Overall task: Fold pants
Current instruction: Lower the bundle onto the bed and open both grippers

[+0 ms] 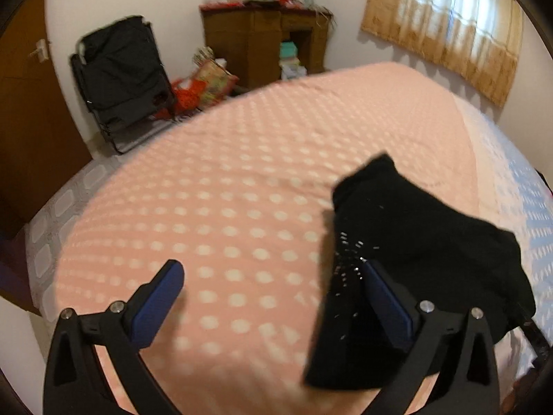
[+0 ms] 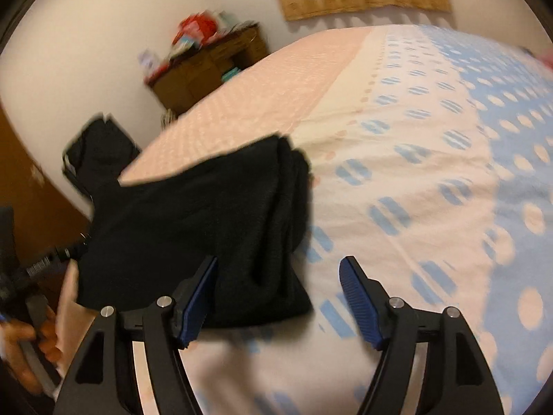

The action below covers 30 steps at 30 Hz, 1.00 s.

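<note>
The left gripper (image 1: 268, 278) hangs over the bed (image 1: 221, 186) with its jaws spread wide and nothing between them; its right finger (image 1: 387, 306) stands just at the near left edge of the pants (image 1: 414, 242), though whether it touches the cloth I cannot tell. The right gripper (image 2: 278, 276) is likewise released and empty, its left finger (image 2: 198, 297) at or just over the near edge of the pants (image 2: 207, 221) and its right finger out over bare sheet.

The pants lie as a dark, compact bundle near the front edge of the bed, roughly where the pink half of the cover meets the blue-dotted half. They look already doubled over: in the right view several thick layers stack along the bundle's right side. A few pale specks, perhaps sequins or lint, show on the near left part in the left view.

Judging by the soft rolls and rounded edges, the cloth is limp, knit-like and light, not slippery. It should drape and sag when lifted, so a one-point pinch would let the layers slide apart. The better hold is likely two near corners, pinching through all layers at once.

Beyond the bed, to its far left, stand a folding chair (image 1: 121, 79) and a cluttered wooden cabinet (image 1: 259, 38); a curtained window (image 1: 446, 24) lies past its far right.
</note>
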Each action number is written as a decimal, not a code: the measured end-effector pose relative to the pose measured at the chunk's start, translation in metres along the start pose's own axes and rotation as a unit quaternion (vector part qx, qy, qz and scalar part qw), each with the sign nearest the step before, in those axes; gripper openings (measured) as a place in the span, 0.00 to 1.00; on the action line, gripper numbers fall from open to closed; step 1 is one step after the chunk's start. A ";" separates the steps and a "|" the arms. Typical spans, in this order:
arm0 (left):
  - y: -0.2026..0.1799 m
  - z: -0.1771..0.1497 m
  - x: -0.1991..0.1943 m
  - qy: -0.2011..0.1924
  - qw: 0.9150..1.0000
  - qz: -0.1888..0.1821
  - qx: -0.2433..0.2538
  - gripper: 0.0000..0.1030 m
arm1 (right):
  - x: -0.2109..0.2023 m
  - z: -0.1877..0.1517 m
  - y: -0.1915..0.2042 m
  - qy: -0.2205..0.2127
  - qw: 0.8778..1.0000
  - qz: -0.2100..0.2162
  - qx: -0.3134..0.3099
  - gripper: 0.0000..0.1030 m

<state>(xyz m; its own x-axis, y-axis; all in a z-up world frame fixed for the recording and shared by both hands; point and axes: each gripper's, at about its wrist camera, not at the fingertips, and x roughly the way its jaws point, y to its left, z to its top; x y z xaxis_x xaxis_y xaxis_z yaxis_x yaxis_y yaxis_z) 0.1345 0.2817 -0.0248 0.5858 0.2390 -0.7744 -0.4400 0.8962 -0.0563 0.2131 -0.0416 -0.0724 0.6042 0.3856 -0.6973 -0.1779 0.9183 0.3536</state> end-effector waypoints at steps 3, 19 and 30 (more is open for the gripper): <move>0.018 -0.003 -0.022 -0.038 0.998 0.030 -0.033 1.00 | -0.048 -0.010 -0.033 -0.074 0.988 0.034 0.128 0.70; -0.054 -0.085 -0.120 -0.097 0.990 -0.042 0.089 1.00 | -0.151 -0.086 0.048 -0.108 0.994 -0.029 0.012 0.70; -0.058 -0.101 -0.152 -0.148 0.981 -0.017 0.122 1.00 | -0.223 -0.103 0.082 -0.219 0.972 -0.079 -0.039 0.73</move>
<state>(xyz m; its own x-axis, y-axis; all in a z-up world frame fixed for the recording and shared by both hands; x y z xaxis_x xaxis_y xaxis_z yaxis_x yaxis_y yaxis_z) 0.0026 0.1559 0.0326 0.7847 0.2733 -0.5564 -0.2618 0.9597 0.1023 -0.0167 -0.0428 0.0482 0.8985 0.1795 -0.4005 -0.1041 0.9736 0.2030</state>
